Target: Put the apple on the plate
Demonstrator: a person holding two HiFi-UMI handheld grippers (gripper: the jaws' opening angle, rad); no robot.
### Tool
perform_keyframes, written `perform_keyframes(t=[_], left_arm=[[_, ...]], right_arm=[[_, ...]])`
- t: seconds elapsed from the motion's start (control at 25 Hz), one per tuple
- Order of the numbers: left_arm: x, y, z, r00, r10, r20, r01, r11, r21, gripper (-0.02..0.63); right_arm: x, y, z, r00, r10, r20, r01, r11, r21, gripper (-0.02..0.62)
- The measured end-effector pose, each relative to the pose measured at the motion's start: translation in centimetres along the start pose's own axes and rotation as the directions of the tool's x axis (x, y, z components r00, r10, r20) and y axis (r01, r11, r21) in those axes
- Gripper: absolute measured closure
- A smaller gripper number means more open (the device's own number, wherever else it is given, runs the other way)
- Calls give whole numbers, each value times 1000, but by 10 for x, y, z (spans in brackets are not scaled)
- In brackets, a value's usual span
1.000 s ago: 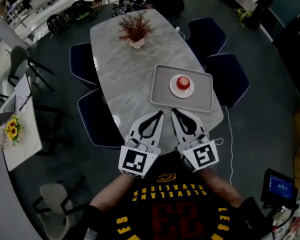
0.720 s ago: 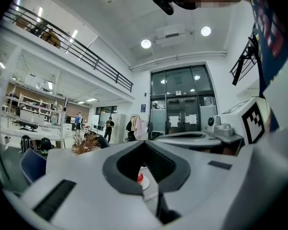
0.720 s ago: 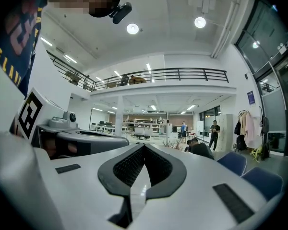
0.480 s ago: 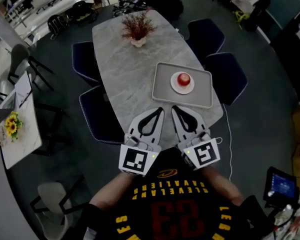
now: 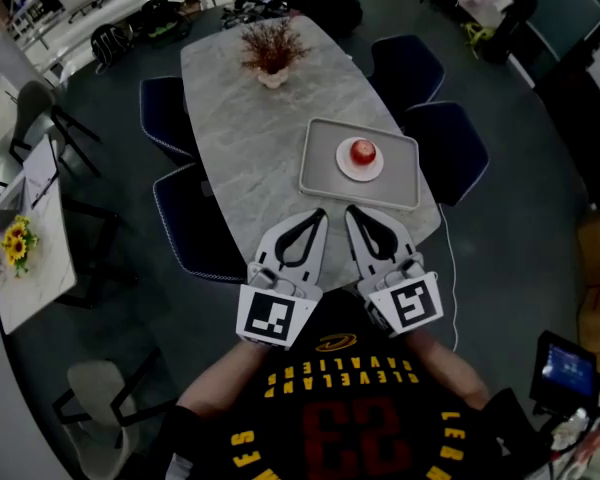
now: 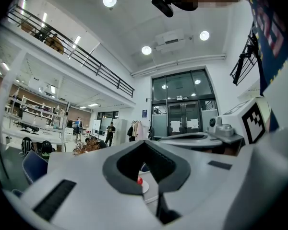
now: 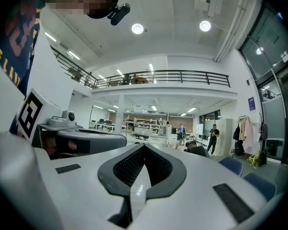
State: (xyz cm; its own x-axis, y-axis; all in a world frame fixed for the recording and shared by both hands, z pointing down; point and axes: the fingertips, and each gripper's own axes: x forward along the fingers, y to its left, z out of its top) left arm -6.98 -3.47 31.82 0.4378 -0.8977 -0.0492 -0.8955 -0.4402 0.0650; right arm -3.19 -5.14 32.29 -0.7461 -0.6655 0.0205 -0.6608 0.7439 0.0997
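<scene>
apple (image 5: 362, 151) on plate (image 5: 344, 166) | tray (image 5: 321, 171) by table (image 5: 248, 118) right edge | left gripper (image 5: 317, 215), right gripper (image 5: 351, 212): jaws together, empty

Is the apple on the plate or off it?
On: the apple sits in the middle of the plate, on the tray.

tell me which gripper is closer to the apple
Right. The right gripper sits just short of the tray's near edge, almost in line with the apple; the left gripper is beside it, farther left.
</scene>
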Motion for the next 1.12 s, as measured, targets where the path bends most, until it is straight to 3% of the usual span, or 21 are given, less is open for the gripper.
perform_keyframes(t=[1.12], left_arm=[[7,-3,-8,1000,-16,-23,16,1000,1,604]], right_arm=[[-4,-8,-1,999,-33,-14,33,999,32,589]])
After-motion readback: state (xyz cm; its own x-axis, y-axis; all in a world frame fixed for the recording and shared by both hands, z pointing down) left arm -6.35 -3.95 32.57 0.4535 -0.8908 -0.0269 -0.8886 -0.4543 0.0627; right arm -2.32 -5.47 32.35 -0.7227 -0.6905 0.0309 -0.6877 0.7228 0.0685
